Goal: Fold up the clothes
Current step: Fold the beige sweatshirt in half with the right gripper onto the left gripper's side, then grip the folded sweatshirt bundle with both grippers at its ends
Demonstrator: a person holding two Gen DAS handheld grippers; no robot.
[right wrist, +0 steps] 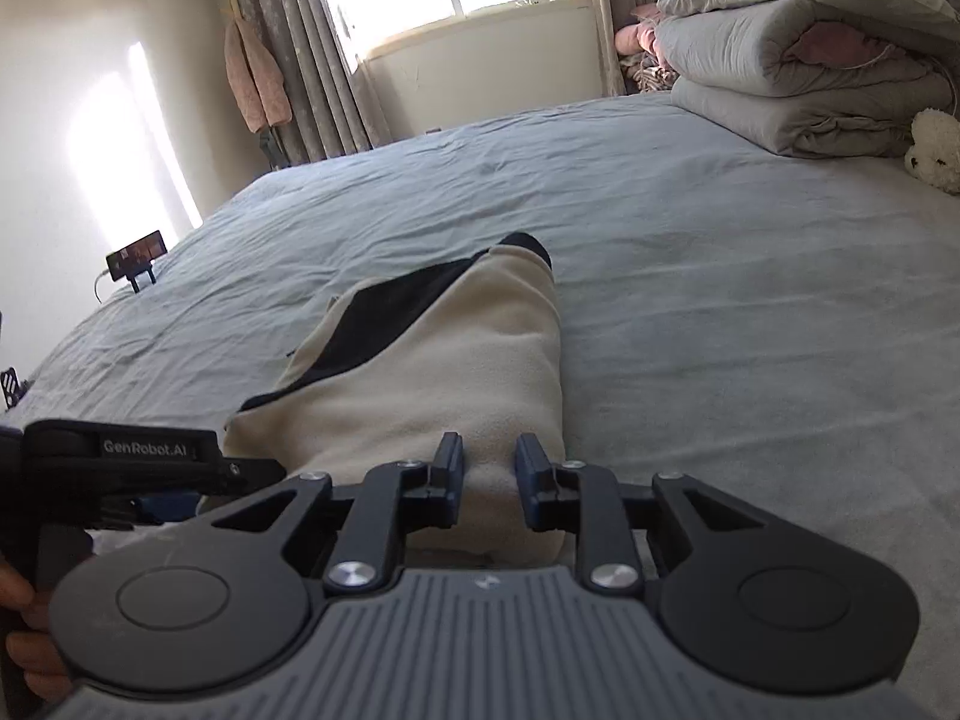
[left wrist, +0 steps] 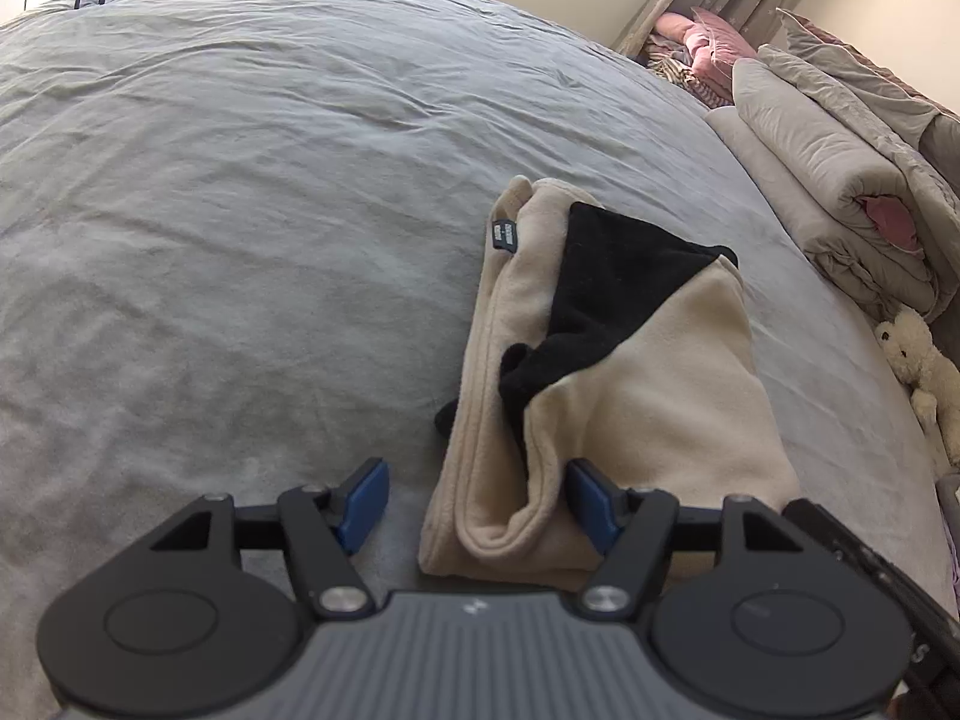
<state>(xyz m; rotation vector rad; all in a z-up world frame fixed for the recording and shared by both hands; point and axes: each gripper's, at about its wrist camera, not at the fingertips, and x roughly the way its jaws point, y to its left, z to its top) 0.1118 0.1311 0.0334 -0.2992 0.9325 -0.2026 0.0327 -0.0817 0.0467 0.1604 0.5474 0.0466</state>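
A folded cream fleece garment [left wrist: 648, 396] with a black panel [left wrist: 606, 294] lies on the grey bed sheet [left wrist: 240, 210]. My left gripper [left wrist: 478, 504] stands open and wide, its blue fingertips [left wrist: 366, 504] on either side of the garment's near folded edge, which rests against the right fingertip. In the right wrist view the same garment [right wrist: 468, 372] runs away from me. My right gripper [right wrist: 491, 477] is closed narrow on a thick fold of the cream fabric at the near end. The left gripper's body [right wrist: 120, 462] shows at the left.
Folded grey quilts [right wrist: 798, 78] and a white plush toy [right wrist: 936, 150] sit at the bed's right side. A phone on a stand [right wrist: 137, 258] is at the far left corner. Curtains and a window lie beyond. A hand [right wrist: 24, 648] holds the left handle.
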